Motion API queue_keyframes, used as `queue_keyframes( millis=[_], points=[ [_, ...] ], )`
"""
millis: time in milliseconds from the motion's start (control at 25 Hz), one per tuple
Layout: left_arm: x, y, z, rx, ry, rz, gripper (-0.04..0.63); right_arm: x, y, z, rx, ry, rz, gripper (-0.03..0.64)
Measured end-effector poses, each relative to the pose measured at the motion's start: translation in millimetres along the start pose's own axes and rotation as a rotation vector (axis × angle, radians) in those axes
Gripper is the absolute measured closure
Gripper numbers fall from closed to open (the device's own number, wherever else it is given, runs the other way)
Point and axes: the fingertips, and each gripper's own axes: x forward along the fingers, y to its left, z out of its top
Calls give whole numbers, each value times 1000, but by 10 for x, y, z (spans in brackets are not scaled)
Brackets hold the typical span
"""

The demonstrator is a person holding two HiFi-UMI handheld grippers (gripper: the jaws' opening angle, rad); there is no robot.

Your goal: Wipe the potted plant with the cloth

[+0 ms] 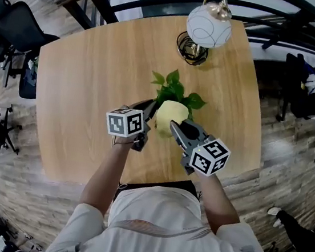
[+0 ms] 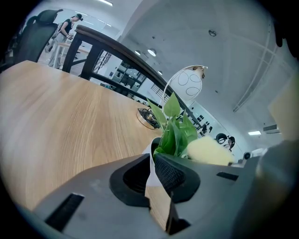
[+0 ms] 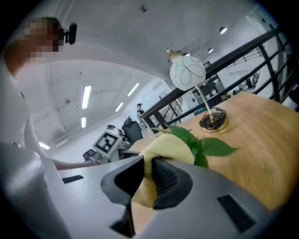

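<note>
Plant (image 1: 171, 88) in white pot (image 2: 150, 171), left claw (image 2: 152, 159) clamped on it, right claw (image 3: 148, 164) gripping cloth (image 3: 167, 148)

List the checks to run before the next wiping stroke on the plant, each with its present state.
1. Cloth gripped by the right gripper: ok, jaws shut on it.
2. Pot steadied by the left gripper: ok, jaws shut on its white rim.
3. Cloth at the leaves: ok, it sits over the near ones.
4. Pot upright on the table: cannot tell, cloth and grippers hide it.
5. Lamp out of the way: ok, it stands apart behind the plant.
</note>
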Motion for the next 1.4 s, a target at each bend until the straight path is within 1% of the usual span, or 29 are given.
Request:
queue_keyframes(
  millis=[40, 120, 200, 360, 440, 480, 560, 640, 720, 800, 840, 920, 960, 1040, 1080, 1280, 1400],
  points=[
    [1, 0, -4, 2, 1, 0, 561, -17, -121, -132, -9, 15, -45, 523],
    [6, -3, -3, 7, 2, 1, 561, -141, -357, -248, 13, -1, -104, 523],
    [5, 2, 5, 11, 3, 2, 561, -294, -576, -255, 50, -27, -141, 523],
    [-10, 7, 13, 3, 0, 0, 561, -566, -999, -260, 77, -14, -253, 522],
    [-7, 6, 12, 2, 1, 2, 561, -697, -1110, -187, 85, -30, -297, 523],
    [-5, 5, 10, 2, 2, 3, 561, -755, -1107, -100, 85, -55, -304, 523],
    [-2, -1, 10, 3, 1, 4, 561, -818, -965, 176, 70, -127, -274, 523],
    [-4, -1, 16, 2, -2, 4, 561, -770, -704, 492, 28, -192, -197, 523],
    [-6, 1, 14, 2, -2, 6, 561, -624, -431, 724, -9, -222, -100, 523],
    [-5, -2, 4, 0, -3, 6, 561, -397, -223, 818, -21, -208, -12, 523],
    [-6, -2, 1, 0, -3, 6, 561, -251, -154, 809, -27, -181, 20, 523],
    [-8, 1, 4, -1, -5, 8, 561, 67, -97, 706, -44, -102, 56, 522],
    [-9, 2, 7, -1, -7, 8, 561, 208, -121, 633, -44, -63, 56, 522],
    [-6, 0, 7, -4, -8, 7, 561, 365, -284, 505, -14, -18, 11, 522],
    [-3, 0, 4, -4, -8, 5, 561, 363, -404, 468, 14, -16, -23, 522],
    [4, 11, 12, -3, -8, 0, 561, -66, -1100, 373, 202, -90, -188, 522],
    [4, 20, 8, -2, -8, 4, 561, -344, -1453, 228, 273, -98, -278, 522]
  ],
)
